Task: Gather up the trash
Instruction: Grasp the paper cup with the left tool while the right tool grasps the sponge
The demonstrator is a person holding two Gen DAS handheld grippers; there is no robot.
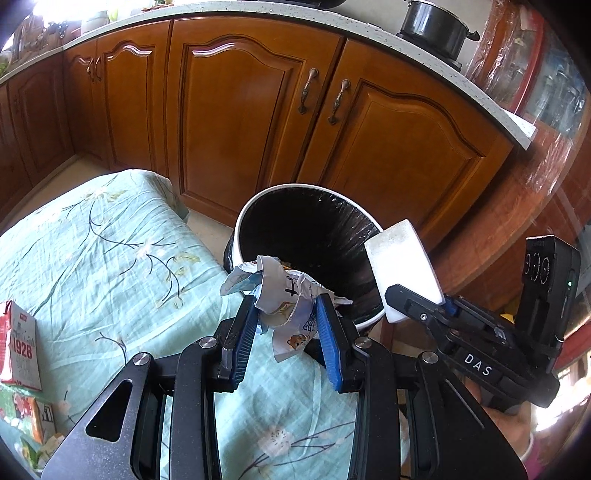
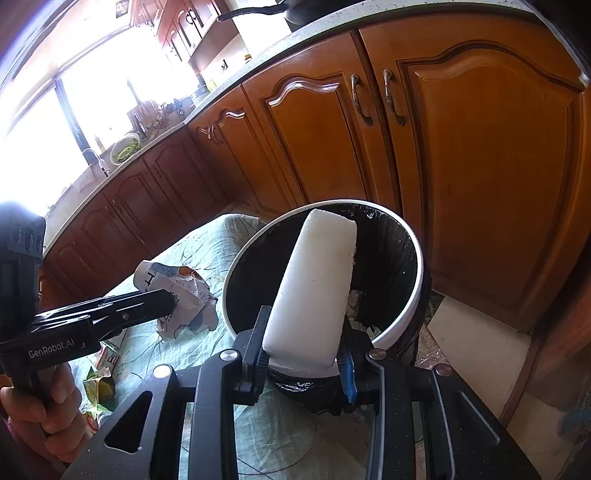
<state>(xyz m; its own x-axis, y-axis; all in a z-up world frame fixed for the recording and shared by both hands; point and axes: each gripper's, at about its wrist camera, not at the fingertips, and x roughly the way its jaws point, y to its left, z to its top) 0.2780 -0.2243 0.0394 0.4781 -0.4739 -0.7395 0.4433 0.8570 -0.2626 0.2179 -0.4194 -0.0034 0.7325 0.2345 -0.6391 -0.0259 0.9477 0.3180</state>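
Nearest the left wrist camera, the left gripper [image 1: 286,321] is clenched on a crumpled wrapper [image 1: 284,295], its blue pads pressing the paper from both sides. The wrapper sits over the edge of the table [image 1: 110,240], which is covered by a pale green flowered cloth, right beside the near rim of the trash bin [image 1: 310,236]. It looks thin, light and soft; it should crush further under pressure and may cling to the pads on release, so a hold across the bunched middle, as now, seems the safest.

In the right wrist view, the right gripper [image 2: 304,354] is closed on the lower end of a white foam block [image 2: 314,284], which stands up and leans forward over the open mouth of the bin. The block appears light and fairly stiff, though probably crumbly at its corners; a grip across its flat faces near one end suits it.

At the left edge of the table lie a red carton [image 1: 18,343] printed 1928 and some green packets [image 2: 98,384], not yet collected. The bin stands on the floor just beyond the table's right corner, lined with a black bag and holding some scraps.

Farther off are the wooden cabinet doors [image 1: 236,110], and on the counter above, a dark pot [image 1: 436,26].
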